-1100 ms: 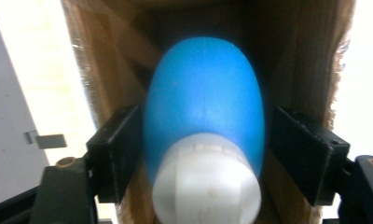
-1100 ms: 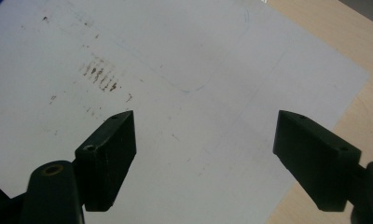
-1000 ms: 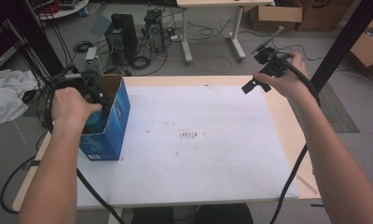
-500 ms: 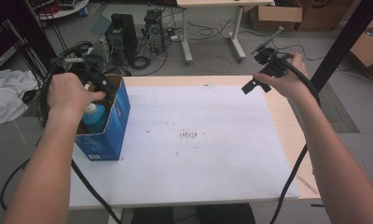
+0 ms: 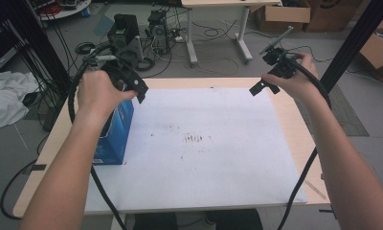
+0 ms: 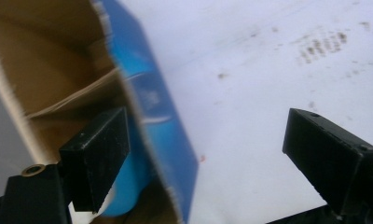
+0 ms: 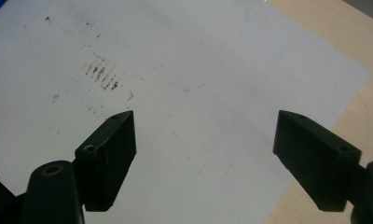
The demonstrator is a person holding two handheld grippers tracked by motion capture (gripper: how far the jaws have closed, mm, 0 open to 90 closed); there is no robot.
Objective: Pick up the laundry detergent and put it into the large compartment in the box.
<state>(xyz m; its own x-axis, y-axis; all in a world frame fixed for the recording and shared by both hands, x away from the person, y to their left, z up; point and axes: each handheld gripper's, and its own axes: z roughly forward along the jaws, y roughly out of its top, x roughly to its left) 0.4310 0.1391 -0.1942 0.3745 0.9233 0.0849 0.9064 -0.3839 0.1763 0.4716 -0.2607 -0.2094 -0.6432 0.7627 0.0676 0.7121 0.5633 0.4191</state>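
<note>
An open blue cardboard box (image 5: 114,140) stands at the left edge of the table. In the left gripper view its brown inside (image 6: 54,70) holds a light-blue object (image 6: 126,196), partly hidden behind one jaw. My left gripper (image 5: 138,90) hovers above the box's far right corner. Its jaws have just been opening and now stand open with nothing held between them (image 6: 203,158). At the table's far right my right gripper (image 5: 262,87) hangs over the white sheet (image 7: 184,56), open and empty (image 7: 203,158).
A large white sheet (image 5: 204,143) with dark smudges (image 5: 195,139) covers most of the wooden table (image 5: 295,124). Behind the table stand computer towers (image 5: 125,33), loose cables and cardboard boxes (image 5: 283,17). A black post (image 5: 352,43) rises at the right.
My left hand has risen out of the box and moved right, its jaws opening. The light-blue object stays in the box. The right hand has kept still.
</note>
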